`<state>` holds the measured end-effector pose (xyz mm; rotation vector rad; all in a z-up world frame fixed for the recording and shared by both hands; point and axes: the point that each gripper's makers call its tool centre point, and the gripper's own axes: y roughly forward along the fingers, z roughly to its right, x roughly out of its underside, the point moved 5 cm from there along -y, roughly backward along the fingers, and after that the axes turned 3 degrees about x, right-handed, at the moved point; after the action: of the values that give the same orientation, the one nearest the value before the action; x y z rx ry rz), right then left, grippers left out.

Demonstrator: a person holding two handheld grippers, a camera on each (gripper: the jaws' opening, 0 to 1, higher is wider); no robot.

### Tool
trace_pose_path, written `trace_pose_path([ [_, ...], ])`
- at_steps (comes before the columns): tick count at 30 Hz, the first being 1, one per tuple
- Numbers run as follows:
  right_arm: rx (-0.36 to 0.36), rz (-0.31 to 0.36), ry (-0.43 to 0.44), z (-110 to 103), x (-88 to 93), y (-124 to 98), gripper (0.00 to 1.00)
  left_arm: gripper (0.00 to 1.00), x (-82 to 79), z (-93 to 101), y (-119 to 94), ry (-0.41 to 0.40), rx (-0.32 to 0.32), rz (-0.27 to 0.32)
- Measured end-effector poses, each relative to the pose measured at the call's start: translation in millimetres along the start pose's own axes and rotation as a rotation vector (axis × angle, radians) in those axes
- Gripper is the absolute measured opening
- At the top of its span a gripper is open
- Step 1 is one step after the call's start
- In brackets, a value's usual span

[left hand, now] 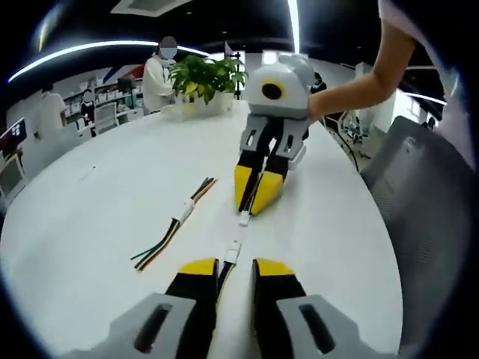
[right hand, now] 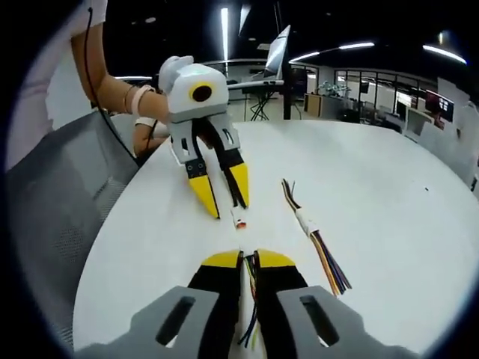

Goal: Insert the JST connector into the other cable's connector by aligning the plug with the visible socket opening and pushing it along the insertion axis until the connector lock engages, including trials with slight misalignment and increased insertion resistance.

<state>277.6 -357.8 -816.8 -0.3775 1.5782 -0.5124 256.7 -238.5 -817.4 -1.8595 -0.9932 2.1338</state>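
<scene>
A thin cable lies in a straight line on the white table (left hand: 97,209) between the two grippers. Its white connector pieces (left hand: 234,249) sit just beyond my left gripper (left hand: 236,268). That gripper's yellow-tipped jaws stand apart, with the cable running through the gap. My right gripper (left hand: 253,209) comes in from the far side, held by a hand, and is shut on the other cable end. In the right gripper view my right gripper (right hand: 249,259) pinches the coloured wires (right hand: 251,288). The small connector (right hand: 239,222) lies at the tips of the left gripper (right hand: 230,212). Whether the plug and socket are mated I cannot tell.
A second cable pair (left hand: 176,224) with multicoloured wires and a white joined connector lies left of the line, and is the cable pair (right hand: 310,224) in the right gripper view. A potted plant (left hand: 206,78) stands at the table's far edge. A grey chair (left hand: 426,194) is beside the table.
</scene>
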Motion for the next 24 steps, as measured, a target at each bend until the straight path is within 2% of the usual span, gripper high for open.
trace_pose_path([
  [11,-0.012,-0.012,-0.01,-1.6,4.4,-0.3,0.08,0.09,-1.6,-2.2,3.9,0.011,0.004,0.015],
  [15,-0.011,-0.004,-0.04,-1.0,3.3,-3.3,0.05,0.02,-1.9,-1.1,4.8,0.033,0.006,0.018],
  [21,-0.012,-0.001,-0.049,-0.4,3.2,-4.0,0.04,0.01,-2.3,-2.1,5.8,0.032,0.015,0.03],
  [24,-0.008,0.0,-0.044,0.3,3.3,-3.6,0.04,0.0,-2.7,-1.9,6.1,0.061,0.015,0.028],
])
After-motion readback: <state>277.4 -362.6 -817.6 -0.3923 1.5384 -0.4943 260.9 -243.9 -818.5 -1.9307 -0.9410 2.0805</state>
